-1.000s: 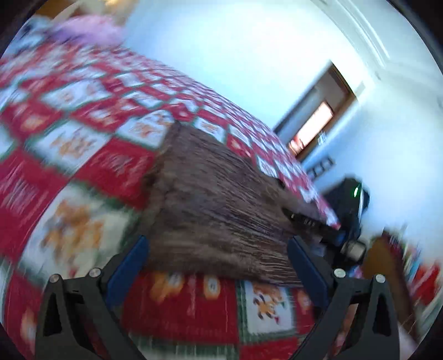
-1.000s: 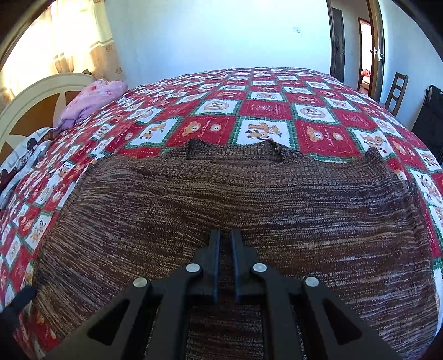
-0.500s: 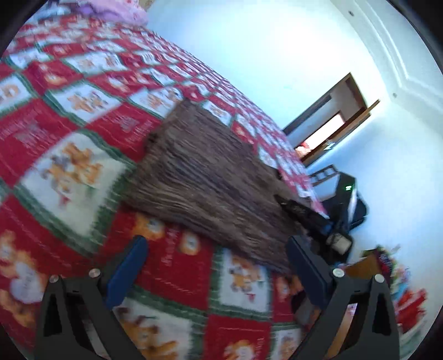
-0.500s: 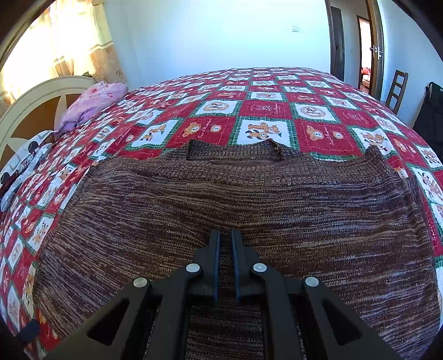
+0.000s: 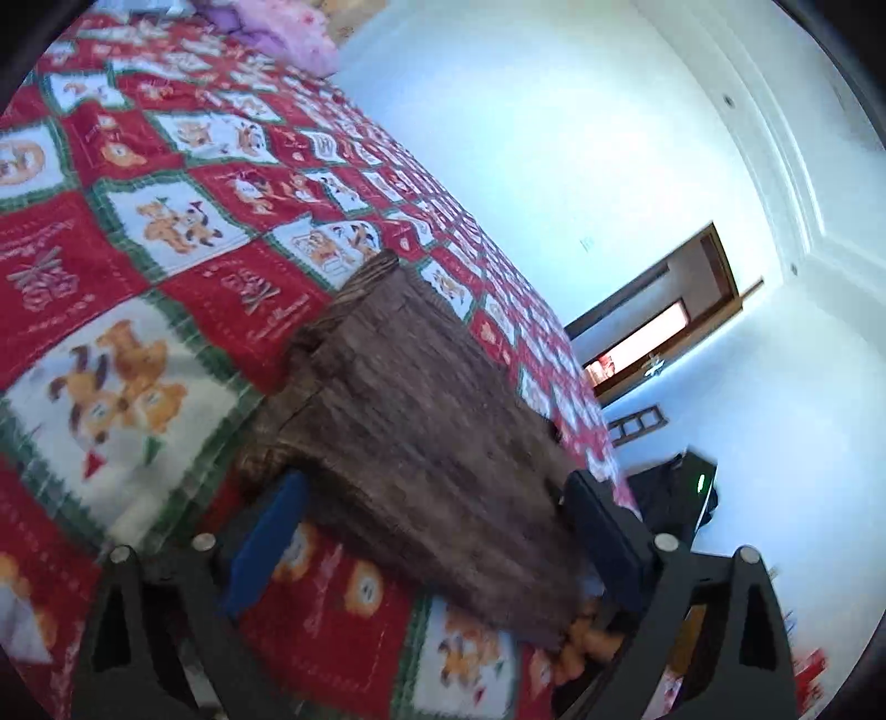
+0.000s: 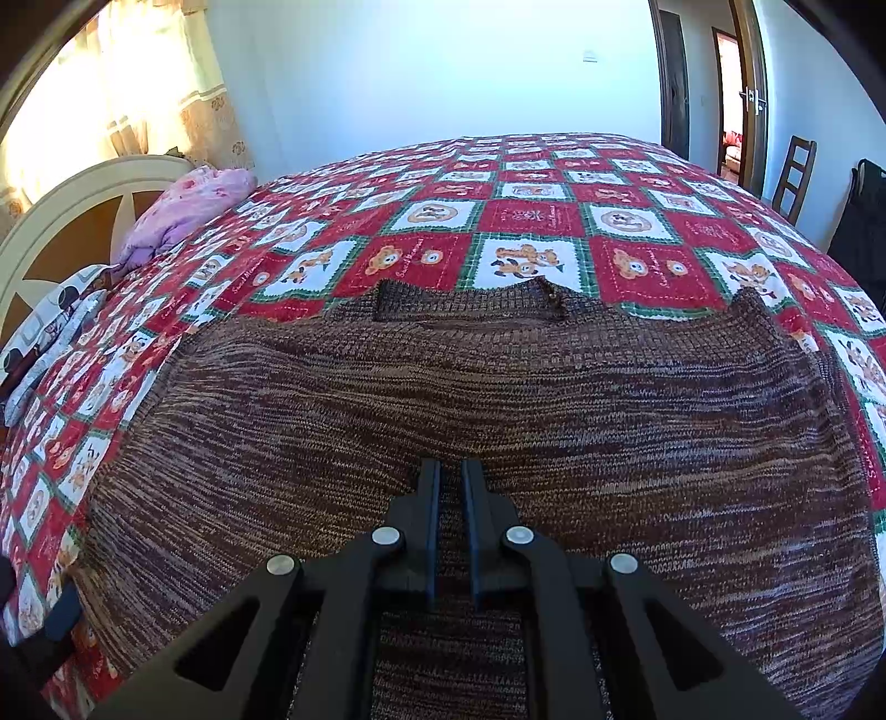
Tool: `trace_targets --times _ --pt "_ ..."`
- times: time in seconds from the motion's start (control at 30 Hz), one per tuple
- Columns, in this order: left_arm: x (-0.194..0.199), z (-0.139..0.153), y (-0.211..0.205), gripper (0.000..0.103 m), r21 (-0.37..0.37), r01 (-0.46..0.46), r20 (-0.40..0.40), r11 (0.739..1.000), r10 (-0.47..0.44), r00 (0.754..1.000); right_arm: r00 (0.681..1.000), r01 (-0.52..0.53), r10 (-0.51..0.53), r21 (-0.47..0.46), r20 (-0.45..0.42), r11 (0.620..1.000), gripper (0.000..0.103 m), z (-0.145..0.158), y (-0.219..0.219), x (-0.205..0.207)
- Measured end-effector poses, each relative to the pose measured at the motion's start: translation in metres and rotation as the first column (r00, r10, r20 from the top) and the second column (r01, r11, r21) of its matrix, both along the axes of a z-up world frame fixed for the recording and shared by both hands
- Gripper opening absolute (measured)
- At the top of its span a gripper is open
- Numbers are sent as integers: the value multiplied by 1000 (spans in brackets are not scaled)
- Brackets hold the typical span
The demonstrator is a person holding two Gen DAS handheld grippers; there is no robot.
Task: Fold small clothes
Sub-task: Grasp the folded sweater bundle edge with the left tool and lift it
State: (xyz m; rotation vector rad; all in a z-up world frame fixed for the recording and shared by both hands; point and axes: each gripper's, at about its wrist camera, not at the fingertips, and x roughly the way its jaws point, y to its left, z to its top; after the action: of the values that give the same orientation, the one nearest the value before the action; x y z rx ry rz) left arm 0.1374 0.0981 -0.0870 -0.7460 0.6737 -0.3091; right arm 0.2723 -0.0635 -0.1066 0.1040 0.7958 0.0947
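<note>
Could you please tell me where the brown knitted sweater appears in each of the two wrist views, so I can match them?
Left wrist view: the brown knitted sweater runs diagonally through the centre, reaching down between the open left gripper fingers.
Right wrist view: the sweater fills the lower half, under the shut right gripper.
Shared landmark: the pink bundle at the head of the red checked bedspread.

Brown stripy knit sweater [image 6: 498,421] lies flat on the bed, spread wide, front up. Neck [image 6: 470,302] points to 12 o'clock. Left cam: it [image 5: 421,443] sits near the bed's edge, w/ one corner bumpy.
</note>
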Motion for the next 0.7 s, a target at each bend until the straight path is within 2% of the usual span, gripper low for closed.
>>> trace_targets --times 0.1,0.13,0.23,0.33,0.47,0.53,0.6,0.63,0.67,0.7 --pt "-16 -2 -14 96 80 30 5 996 -30 1000 1000 -1 1 12 -1 1000 8 0 -1 0" --pt "-19 -2 -16 97 85 34 5 996 -35 999 1000 -1 1 14 0 1000 8 0 -2 0" --pt "-17 -3 -18 103 30 35 -13 999 -35 999 1000 -1 1 12 -1 1000 8 0 -2 0" --pt "-5 -3 -18 103 -35 2 -47 999 -4 999 1000 -2 2 9 0 1000 8 0 -2 0" --pt "16 -2 -14 103 -34 -46 -4 998 46 999 1000 -2 2 9 0 1000 8 0 -3 0" --pt "23 -1 -6 98 -15 -65 11 998 65 998 1000 -1 1 5 1 1000 8 0 -3 -1" --pt "20 -3 4 95 -70 -80 17 994 82 997 1000 -2 2 3 0 1000 8 0 -3 0" --pt "17 -4 7 88 -81 -84 18 993 86 996 1000 -2 2 5 1 1000 8 0 -3 -1" --pt "14 -5 9 82 -65 -88 10 994 88 996 1000 -2 2 7 1 1000 8 0 -3 -1" --pt "11 -6 10 79 -45 -91 12 995 91 996 1000 -2 2 13 0 1000 8 0 -3 0"
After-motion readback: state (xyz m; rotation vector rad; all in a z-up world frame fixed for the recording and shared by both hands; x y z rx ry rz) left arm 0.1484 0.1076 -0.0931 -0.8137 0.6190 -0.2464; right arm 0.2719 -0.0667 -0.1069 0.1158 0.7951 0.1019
